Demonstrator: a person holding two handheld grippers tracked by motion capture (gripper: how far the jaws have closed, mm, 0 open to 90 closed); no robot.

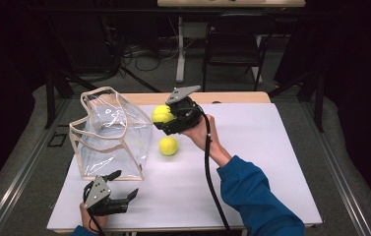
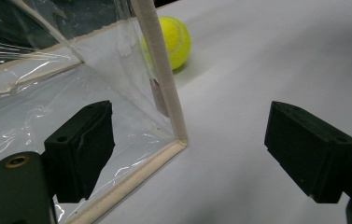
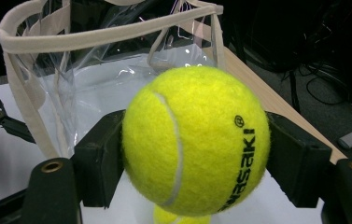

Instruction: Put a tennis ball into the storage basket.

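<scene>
Two balls remained outside the bag [image 1: 109, 135], apparently empty. Right gripper [image 1: 166, 118] was clamped on one ball [image 1: 162, 113] just beside the bag's rim; second ball [image 1: 168, 146] lay beside the bag. Left gripper [image 1: 124, 184] hung wide open, empty, near the bag's corner.

A table [image 1: 252, 187] covered by a white sheet carries everything; a strip of its bare wooden top [image 1: 232, 98] shows along the far edge. On the left half stands a clear plastic bag [image 1: 110, 140] with cream fabric trim, upright and open at the top, its base flat on the sheet. Just right of the bag, near the middle of the table, a yellow tennis ball [image 1: 168, 146] lies on the white surface, close beside the bag's right wall but apart from it.
</scene>
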